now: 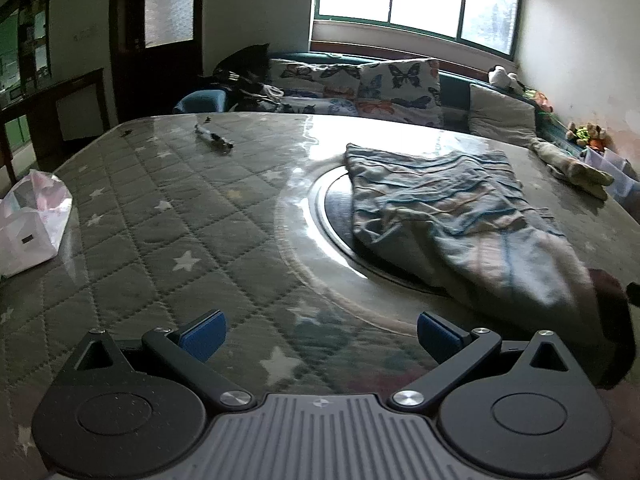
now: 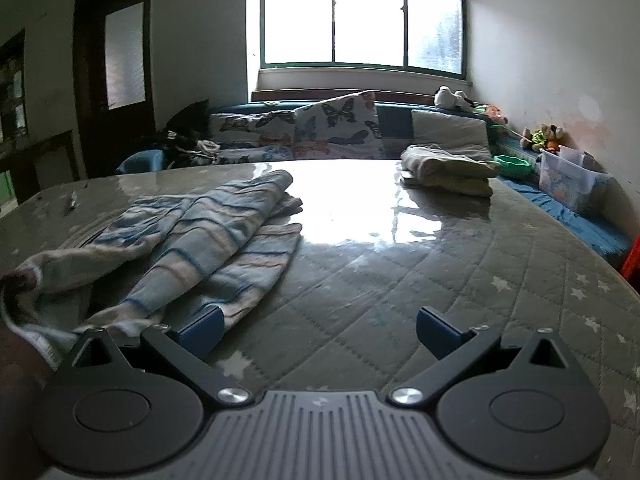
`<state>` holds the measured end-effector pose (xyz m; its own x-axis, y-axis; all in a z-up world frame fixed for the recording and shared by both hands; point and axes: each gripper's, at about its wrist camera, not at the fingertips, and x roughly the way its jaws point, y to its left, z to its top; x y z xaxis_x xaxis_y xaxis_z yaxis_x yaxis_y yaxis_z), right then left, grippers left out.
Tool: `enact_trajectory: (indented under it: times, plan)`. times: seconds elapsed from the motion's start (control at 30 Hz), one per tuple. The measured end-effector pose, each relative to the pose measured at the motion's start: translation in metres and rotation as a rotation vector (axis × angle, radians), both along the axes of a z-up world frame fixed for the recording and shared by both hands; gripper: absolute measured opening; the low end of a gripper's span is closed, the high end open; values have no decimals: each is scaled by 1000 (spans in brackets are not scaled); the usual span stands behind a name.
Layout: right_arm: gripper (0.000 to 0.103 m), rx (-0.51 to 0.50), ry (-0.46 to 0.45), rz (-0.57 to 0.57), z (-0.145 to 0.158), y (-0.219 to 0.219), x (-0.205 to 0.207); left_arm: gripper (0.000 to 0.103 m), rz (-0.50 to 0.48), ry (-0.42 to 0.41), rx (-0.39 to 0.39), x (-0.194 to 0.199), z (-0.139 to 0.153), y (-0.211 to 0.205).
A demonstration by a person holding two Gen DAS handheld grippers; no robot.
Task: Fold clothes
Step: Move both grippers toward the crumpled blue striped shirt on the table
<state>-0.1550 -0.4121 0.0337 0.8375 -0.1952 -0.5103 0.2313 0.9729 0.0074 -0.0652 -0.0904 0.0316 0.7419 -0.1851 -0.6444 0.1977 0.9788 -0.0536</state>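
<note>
A crumpled blue-and-white striped garment [image 1: 452, 216] lies on the glossy quilted table [image 1: 168, 216], partly over a round dark inset. In the right wrist view the garment [image 2: 208, 240] spreads at left, its sleeves reaching toward me. My left gripper [image 1: 320, 336] is open and empty, low over the table, left of the garment. My right gripper [image 2: 319, 330] is open and empty; its left finger [image 2: 202, 330] sits by the garment's near edge. A folded beige-green garment [image 2: 448, 170] lies at the table's far right.
A white plastic bag [image 1: 32, 220] sits at the table's left edge. Small dark debris [image 1: 214, 138] lies at the far side. A sofa with butterfly cushions [image 2: 320, 128] runs behind the table. A clear storage box [image 2: 568, 178] and plush toys [image 2: 546, 136] stand at right.
</note>
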Motion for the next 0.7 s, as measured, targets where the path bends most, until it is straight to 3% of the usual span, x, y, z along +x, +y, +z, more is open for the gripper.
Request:
enact_trajectory:
  times: [0.7]
  plan:
    - [103,49,34,59,-7,23,-30,103,-49,45,54,-20,-7,-26]
